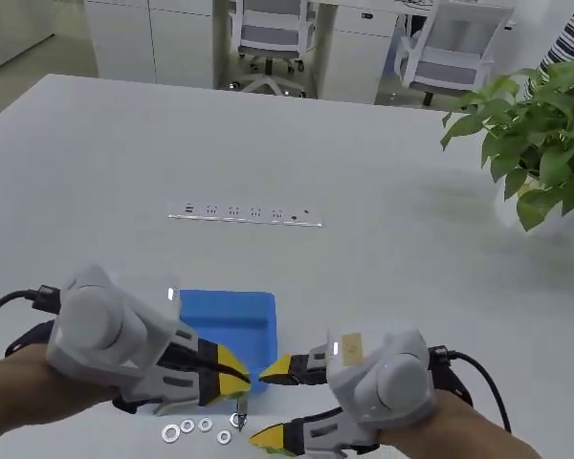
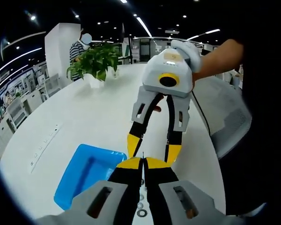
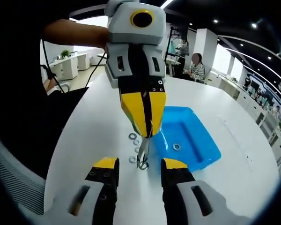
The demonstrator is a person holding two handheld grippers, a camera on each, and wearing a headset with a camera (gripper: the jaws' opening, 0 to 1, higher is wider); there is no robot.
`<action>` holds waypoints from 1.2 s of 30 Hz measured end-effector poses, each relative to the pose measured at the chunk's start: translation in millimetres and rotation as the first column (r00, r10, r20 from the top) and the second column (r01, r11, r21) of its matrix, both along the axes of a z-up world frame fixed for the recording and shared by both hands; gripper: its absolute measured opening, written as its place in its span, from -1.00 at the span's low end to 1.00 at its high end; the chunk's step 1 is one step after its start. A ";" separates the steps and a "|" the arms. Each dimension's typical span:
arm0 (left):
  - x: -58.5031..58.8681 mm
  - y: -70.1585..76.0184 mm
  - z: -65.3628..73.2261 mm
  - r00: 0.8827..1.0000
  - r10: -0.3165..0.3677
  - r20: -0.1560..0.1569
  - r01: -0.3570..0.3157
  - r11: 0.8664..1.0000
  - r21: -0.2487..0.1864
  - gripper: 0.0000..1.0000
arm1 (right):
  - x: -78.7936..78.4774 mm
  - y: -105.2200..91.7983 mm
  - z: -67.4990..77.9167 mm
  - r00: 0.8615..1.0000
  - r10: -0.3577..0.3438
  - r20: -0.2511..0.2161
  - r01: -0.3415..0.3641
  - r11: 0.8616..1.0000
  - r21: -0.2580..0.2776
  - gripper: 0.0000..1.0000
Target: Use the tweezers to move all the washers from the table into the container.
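Several small metal washers (image 1: pixel 187 426) lie in a loose row on the white table, just in front of the blue container (image 1: pixel 231 319). One washer (image 3: pixel 176 146) lies inside the container (image 3: pixel 189 136). My left gripper (image 1: pixel 237 375) is shut on thin tweezers (image 1: pixel 240 411), which point down among the washers. In the right gripper view the tweezers (image 3: pixel 145 152) have their tips at a washer (image 3: pixel 143 165); I cannot tell whether they grip it. My right gripper (image 1: pixel 268 402) faces the left one, open and with nothing in it, its jaws on either side of the washers.
A power strip (image 1: pixel 244 214) lies flat in the middle of the table. A leafy plant (image 1: pixel 545 143) stands at the far right. Office chairs (image 1: pixel 273 29) stand beyond the far edge. The washers lie close to the table's near edge.
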State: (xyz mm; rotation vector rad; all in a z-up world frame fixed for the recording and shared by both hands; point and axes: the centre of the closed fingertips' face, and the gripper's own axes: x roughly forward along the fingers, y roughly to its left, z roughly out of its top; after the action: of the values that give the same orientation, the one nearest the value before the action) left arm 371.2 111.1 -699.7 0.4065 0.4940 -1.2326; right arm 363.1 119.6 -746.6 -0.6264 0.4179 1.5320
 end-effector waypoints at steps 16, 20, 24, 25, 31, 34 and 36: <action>0.2 -0.9 -0.9 1.000 -0.011 -0.006 0.011 1.000 0.011 -0.90 | 1.0 13.9 -20.7 0.997 0.072 -0.004 -0.072 0.995 -0.064 -0.65; 0.2 -1.1 -1.1 1.000 -0.012 -0.008 0.012 1.000 0.013 -0.90 | 2.4 16.2 -24.2 0.997 0.082 0.004 -0.082 0.994 -0.078 -0.70; 0.4 -1.1 -1.2 1.000 -0.011 -0.010 0.011 1.000 0.013 -0.90 | 3.2 17.4 -25.8 0.996 0.089 0.002 -0.089 0.992 -0.085 -0.75; 0.6 -0.8 -1.1 1.000 -0.009 -0.010 0.010 1.000 0.013 -0.90 | 3.0 17.4 -26.1 0.996 0.092 0.000 -0.091 0.992 -0.087 -0.76; 0.7 -1.5 -1.1 1.000 -0.010 -0.014 0.011 1.000 0.010 -0.90 | 2.3 16.4 -26.6 0.997 0.072 -0.042 -0.076 0.993 -0.086 -0.79; 0.6 -2.3 -1.1 1.000 -0.011 -0.013 0.011 1.000 0.009 -0.90 | 2.5 16.1 -27.0 0.997 0.064 -0.052 -0.068 0.994 -0.087 -0.80; 0.5 -2.8 -1.1 1.000 -0.011 -0.014 0.011 1.000 0.009 -0.90 | 2.5 15.6 -27.0 0.997 0.058 -0.059 -0.063 0.994 -0.087 -0.81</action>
State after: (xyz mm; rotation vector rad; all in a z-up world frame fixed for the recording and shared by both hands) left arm 371.6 108.3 -700.8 0.4092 0.5094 -1.2452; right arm 365.6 135.2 -773.6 -0.6707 0.5165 1.5980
